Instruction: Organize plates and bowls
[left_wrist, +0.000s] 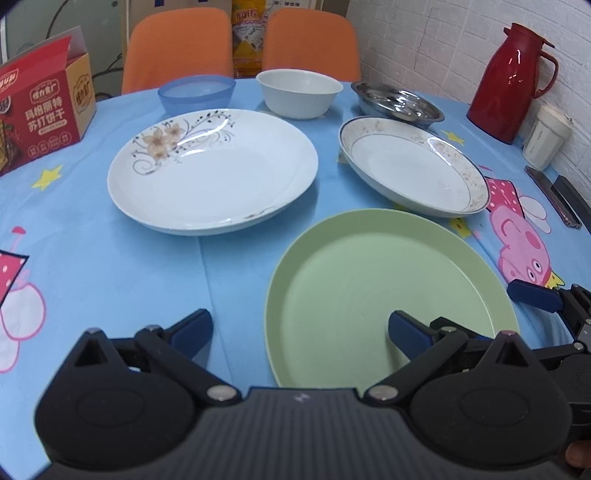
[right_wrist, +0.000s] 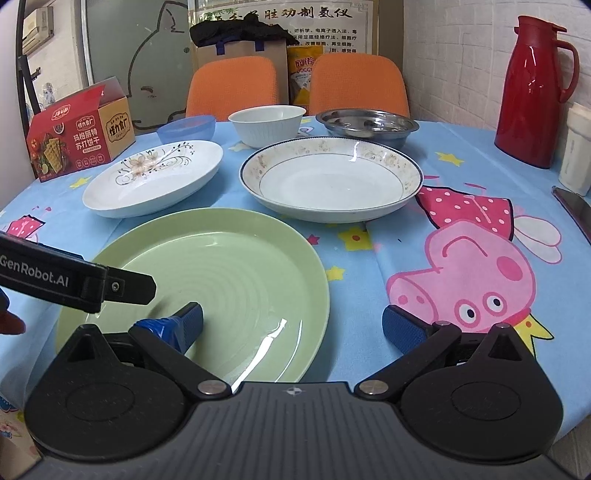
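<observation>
A green plate (left_wrist: 373, 280) (right_wrist: 229, 273) lies nearest on the blue tablecloth. Behind it are a white floral plate (left_wrist: 214, 170) (right_wrist: 155, 177) at left and a white plate with a dark rim line (left_wrist: 410, 166) (right_wrist: 332, 181) at right. Further back stand a blue plastic bowl (left_wrist: 197, 92) (right_wrist: 186, 127), a white bowl (left_wrist: 299, 92) (right_wrist: 266, 123) and a steel dish (left_wrist: 395, 101) (right_wrist: 369, 123). My left gripper (left_wrist: 299, 332) is open, straddling the green plate's left rim. My right gripper (right_wrist: 291, 323) is open over the plate's right rim.
A red cracker box (left_wrist: 40, 107) (right_wrist: 77, 133) stands at the back left. A red thermos jug (left_wrist: 513, 81) (right_wrist: 535, 96) and a white cup (left_wrist: 546, 136) stand at the right by the brick wall. A phone (left_wrist: 554, 195) lies at the right edge. Two orange chairs (right_wrist: 232, 88) stand behind the table.
</observation>
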